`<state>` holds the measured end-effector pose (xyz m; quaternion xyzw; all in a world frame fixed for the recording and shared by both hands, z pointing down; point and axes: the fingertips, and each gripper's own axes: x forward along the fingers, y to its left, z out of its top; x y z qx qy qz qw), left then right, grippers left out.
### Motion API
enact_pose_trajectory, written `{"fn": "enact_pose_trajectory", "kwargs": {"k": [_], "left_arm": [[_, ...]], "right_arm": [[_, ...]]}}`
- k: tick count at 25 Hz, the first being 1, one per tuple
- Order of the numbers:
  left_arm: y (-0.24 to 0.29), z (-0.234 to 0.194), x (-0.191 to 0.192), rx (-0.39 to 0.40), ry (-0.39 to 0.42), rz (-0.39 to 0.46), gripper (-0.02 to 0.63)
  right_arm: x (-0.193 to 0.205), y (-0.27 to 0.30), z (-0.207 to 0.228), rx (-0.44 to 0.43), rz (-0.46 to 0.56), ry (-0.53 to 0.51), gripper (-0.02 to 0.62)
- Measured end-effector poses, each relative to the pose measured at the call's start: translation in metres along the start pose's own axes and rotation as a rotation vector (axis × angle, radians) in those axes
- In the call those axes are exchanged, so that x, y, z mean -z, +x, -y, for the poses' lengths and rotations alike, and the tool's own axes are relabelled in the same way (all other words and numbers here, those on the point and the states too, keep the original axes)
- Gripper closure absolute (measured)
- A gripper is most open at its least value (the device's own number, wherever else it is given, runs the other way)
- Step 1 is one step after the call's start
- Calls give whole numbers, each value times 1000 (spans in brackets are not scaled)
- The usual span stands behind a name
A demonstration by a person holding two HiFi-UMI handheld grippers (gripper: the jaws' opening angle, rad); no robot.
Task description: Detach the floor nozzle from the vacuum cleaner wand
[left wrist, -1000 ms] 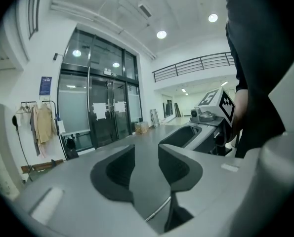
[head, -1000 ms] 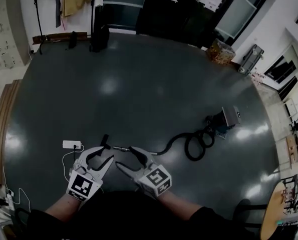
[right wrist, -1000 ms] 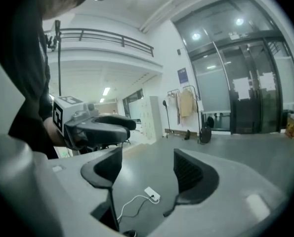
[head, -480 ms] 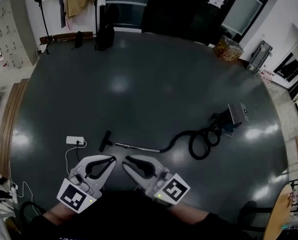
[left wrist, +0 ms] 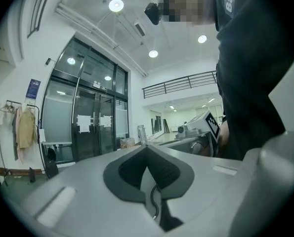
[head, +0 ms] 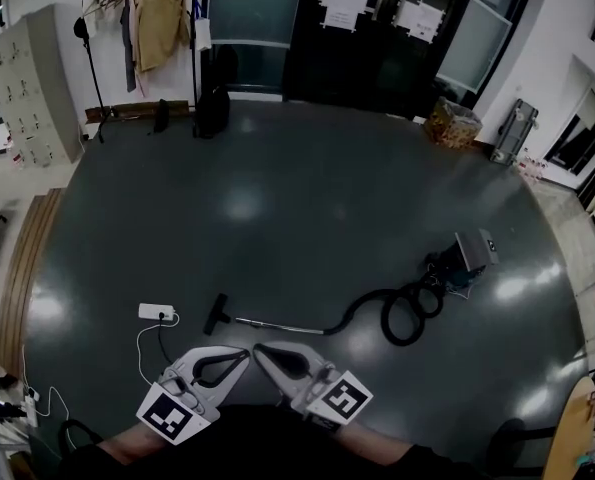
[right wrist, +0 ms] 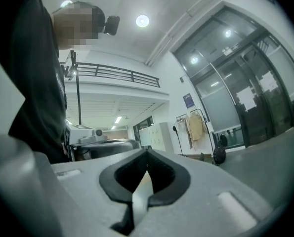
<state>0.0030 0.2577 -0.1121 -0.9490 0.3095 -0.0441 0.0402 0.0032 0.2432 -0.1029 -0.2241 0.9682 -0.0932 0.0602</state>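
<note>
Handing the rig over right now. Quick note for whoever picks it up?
Left gripper: shut, jaws just closed, nothing between them.
Right gripper: same, shut and empty. Both are held level near the body, clear of the vacuum.
Floor nozzle lies on the floor ahead, at the end of the wand. The hose runs to the vacuum body.
Done: nothing visible. The nozzle looks attached, but the joint is too small to confirm.
Left: grip wand and nozzle, pull them apart.

Head view steeply down on floor [head: 307,198]; gripper views level; glass doors [head: 372,58] common to all.
</note>
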Motion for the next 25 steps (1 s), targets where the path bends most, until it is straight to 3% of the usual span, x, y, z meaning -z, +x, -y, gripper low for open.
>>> {"fn": "enact_pose_trajectory", "kwargs": {"k": [9, 13, 25], "left_arm": [[-1, -1, 4, -7, -7, -4, 604], [-3, -2, 3, -8, -1, -9, 604], [-5, -6, 5, -11, 10, -11, 604]], "right_arm": [[3, -3, 6, 34, -3, -17, 594], [-6, -1, 3, 11, 38, -26, 594], [0, 3, 1, -2, -24, -21, 594]]}}
